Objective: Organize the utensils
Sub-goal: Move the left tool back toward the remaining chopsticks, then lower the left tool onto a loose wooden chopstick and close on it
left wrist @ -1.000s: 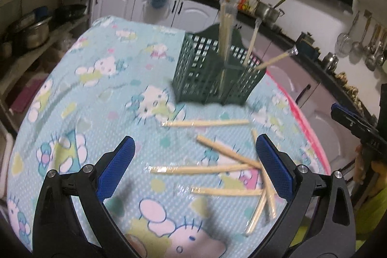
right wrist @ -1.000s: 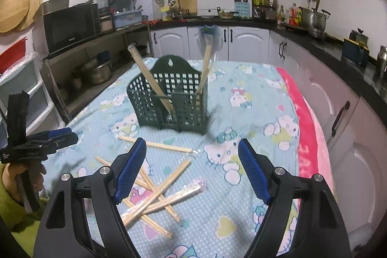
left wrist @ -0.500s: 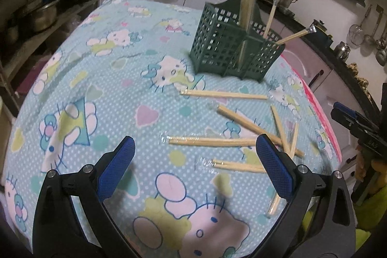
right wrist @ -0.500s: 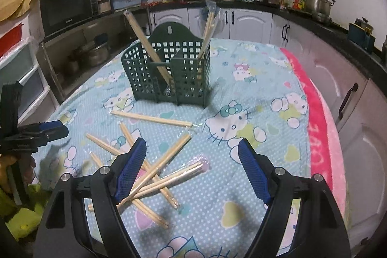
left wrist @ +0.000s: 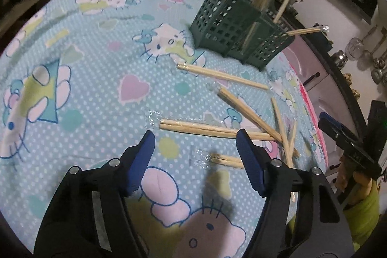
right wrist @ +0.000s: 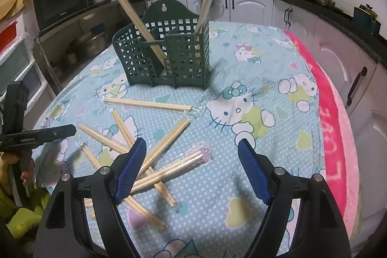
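Both grippers have dropped closer to the chopsticks (left wrist: pixel 212 131) scattered on the tablecloth (left wrist: pixel 96 88). Left gripper (left wrist: pixel 194 158) closing, empty; right gripper (right wrist: pixel 192 169) wide, empty. Light, stiff, slippery wrappers: grip mid-length.

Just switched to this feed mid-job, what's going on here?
A person with a gripper in each hand is sorting wrapped chopsticks into the green holder, where a few pairs already stand. Several wrapped pairs lie scattered on the tablecloth. The left gripper is low over one pair, its jaws closing with nothing gripped. The right gripper is open above the pile, holding nothing.
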The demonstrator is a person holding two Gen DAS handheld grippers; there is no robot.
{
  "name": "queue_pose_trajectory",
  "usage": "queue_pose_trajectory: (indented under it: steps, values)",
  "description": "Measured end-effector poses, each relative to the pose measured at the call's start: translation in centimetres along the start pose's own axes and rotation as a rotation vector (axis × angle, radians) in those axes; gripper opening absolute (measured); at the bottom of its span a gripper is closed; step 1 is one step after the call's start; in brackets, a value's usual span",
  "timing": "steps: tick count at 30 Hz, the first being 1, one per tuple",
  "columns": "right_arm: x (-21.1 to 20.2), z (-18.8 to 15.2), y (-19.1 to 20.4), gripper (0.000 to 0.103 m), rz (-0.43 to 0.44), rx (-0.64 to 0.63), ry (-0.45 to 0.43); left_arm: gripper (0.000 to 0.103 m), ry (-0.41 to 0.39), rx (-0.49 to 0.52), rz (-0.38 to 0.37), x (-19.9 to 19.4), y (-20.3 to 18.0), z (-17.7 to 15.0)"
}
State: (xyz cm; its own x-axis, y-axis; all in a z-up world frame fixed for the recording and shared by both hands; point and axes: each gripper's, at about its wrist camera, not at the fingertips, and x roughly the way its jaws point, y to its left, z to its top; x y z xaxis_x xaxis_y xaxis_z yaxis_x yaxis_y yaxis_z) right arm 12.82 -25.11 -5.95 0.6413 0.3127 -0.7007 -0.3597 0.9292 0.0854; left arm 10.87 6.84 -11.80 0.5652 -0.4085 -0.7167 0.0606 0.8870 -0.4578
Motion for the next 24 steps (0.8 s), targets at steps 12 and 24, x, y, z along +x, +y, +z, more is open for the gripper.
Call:
queue_pose_trajectory:
  steps: [12, 24]
  values:
    - [1.5, 0.1, -0.3, 0.071, 0.011, 0.004, 0.04, 0.061, 0.013, -0.099, -0.015, 1.8, 1.0, 2.4]
    - [4.7, 0.1, -1.3, 0.056, 0.09, 0.109, 0.147, 0.046, -0.004, -0.181, 0.027, 2.8, 2.0, 4.5]
